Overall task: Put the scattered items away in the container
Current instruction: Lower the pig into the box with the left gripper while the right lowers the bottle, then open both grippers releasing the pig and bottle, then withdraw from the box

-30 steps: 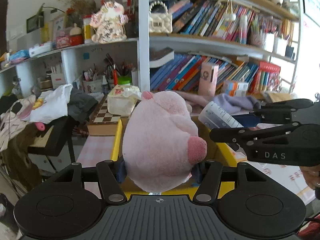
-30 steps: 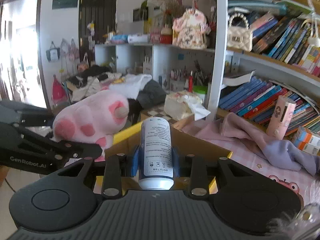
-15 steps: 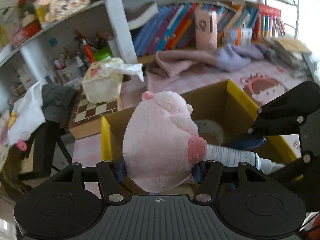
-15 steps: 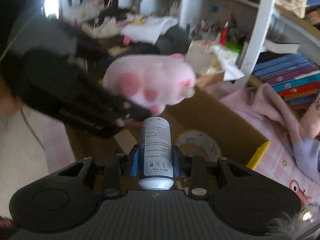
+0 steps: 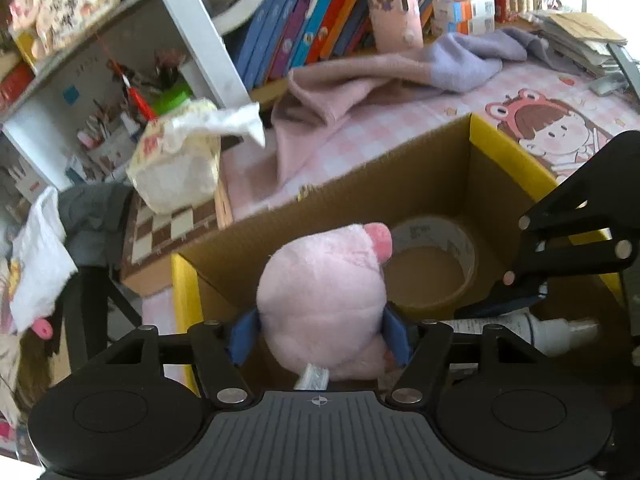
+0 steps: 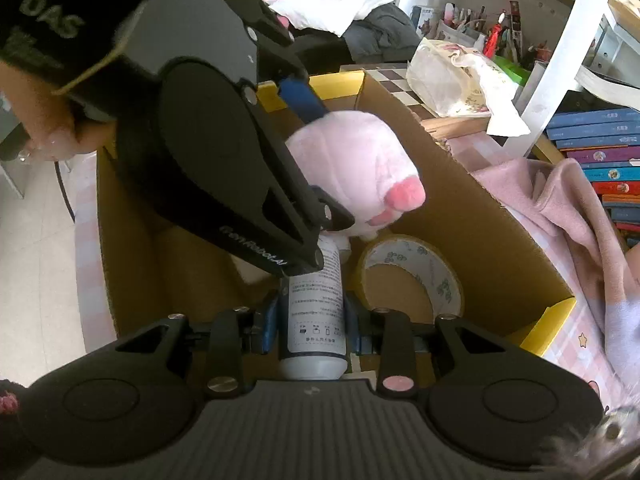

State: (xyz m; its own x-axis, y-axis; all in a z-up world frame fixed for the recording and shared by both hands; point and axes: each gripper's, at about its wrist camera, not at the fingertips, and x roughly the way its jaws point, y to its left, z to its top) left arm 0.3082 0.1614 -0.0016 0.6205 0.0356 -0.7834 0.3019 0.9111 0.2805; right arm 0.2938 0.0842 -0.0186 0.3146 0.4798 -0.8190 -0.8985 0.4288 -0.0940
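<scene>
Inside the cardboard box [image 5: 420, 176], the left gripper [image 5: 320, 338] is clamping the pink plush toy [image 5: 324, 300] while the right gripper [image 6: 312, 326] is gripping the white spray bottle [image 6: 316, 312], both beside a tape roll [image 6: 412, 276].

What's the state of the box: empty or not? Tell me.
Not empty. A tape roll already lies on the floor of the box; the plush and bottle, both gripped, are over its opening.
</scene>
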